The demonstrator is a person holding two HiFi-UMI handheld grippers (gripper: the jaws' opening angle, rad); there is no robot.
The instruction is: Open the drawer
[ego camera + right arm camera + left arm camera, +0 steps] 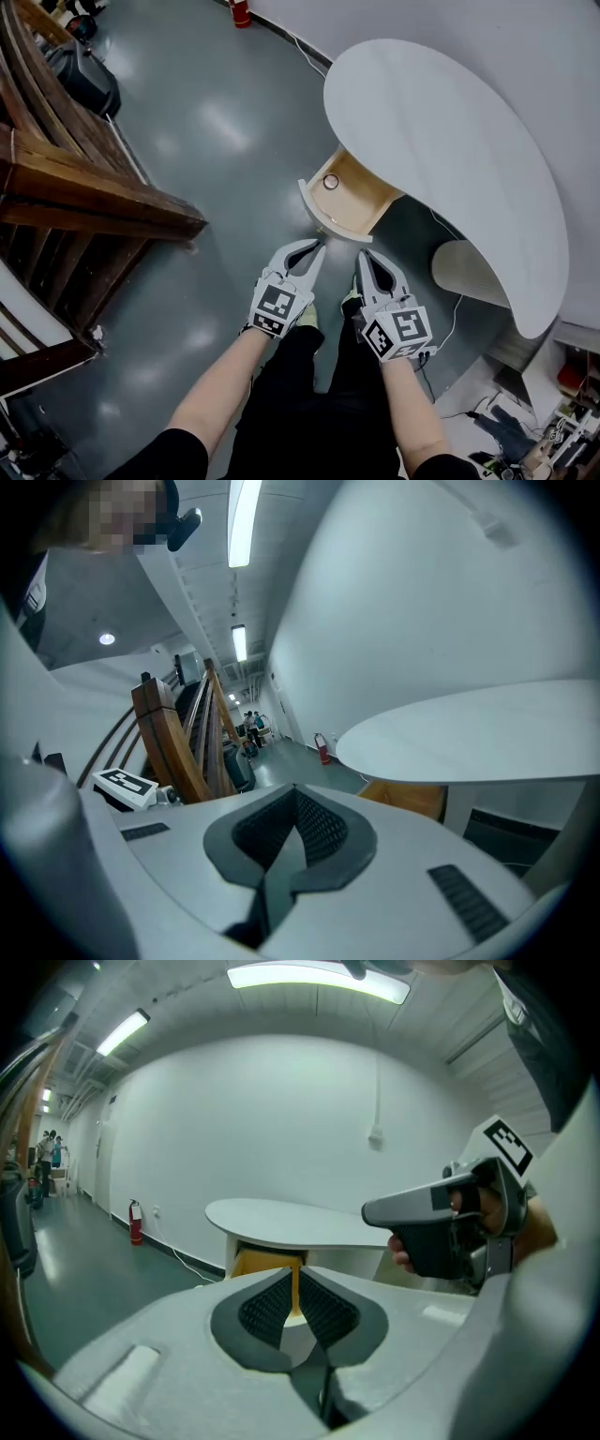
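A white oval table stands against the wall, and its wooden drawer is pulled out toward me. A small round ring lies inside the drawer. My left gripper hangs in the air short of the drawer front, touching nothing. Its pads stand almost together with only a thin slit and nothing between them. My right gripper is beside it, also clear of the drawer, with its jaws closed and empty. The left gripper view shows the drawer under the tabletop.
A dark wooden stair rail fills the left side. A red fire extinguisher stands by the far wall and a dark bag near the stairs. The table's white pedestal and a cable sit at right, clutter beyond.
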